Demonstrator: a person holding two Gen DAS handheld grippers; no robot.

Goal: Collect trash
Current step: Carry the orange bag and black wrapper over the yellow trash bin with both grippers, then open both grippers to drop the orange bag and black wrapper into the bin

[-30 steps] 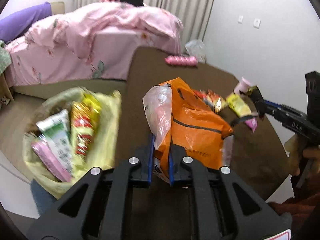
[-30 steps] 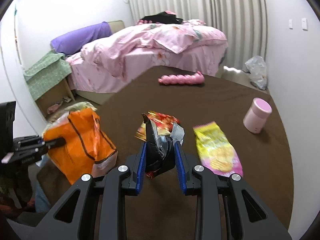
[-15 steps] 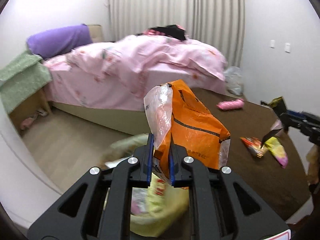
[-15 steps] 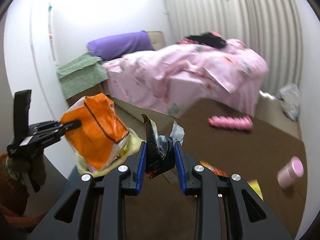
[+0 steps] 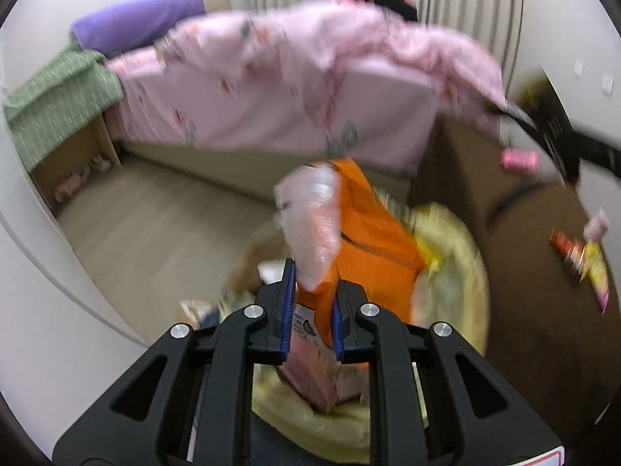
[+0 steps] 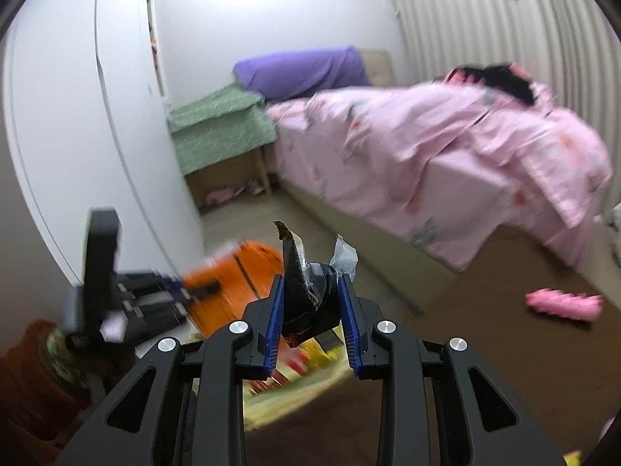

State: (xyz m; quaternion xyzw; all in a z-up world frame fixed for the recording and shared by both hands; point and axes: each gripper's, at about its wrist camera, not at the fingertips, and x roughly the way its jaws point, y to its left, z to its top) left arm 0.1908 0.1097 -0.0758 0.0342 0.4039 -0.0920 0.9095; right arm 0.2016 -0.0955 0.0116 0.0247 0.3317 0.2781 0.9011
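My left gripper point(image 5: 312, 310) is shut on an orange plastic bag point(image 5: 372, 240) with a clear pink flap, held right above the yellow-lined trash bin point(image 5: 462, 268) beside the brown table. The bag also shows in the right wrist view point(image 6: 229, 287), with the left gripper point(image 6: 182, 291) at its left side. My right gripper point(image 6: 312, 310) is shut on a crumpled black and silver wrapper point(image 6: 310, 287), held above the bin's yellow liner point(image 6: 271, 392). In the left wrist view the right gripper point(image 5: 559, 132) comes in blurred at the upper right.
A red wrapper point(image 5: 568, 248) and a yellow snack packet point(image 5: 599, 275) lie on the brown table point(image 5: 535, 310). A pink roll point(image 6: 562, 305) lies on the table. A pink bed point(image 6: 446, 155) and a green-covered nightstand point(image 6: 221, 128) stand beyond the floor.
Both grippers have swung left off the table to over the bin. The orange bag has dropped lower, close to the liner. Both grips are unchanged.
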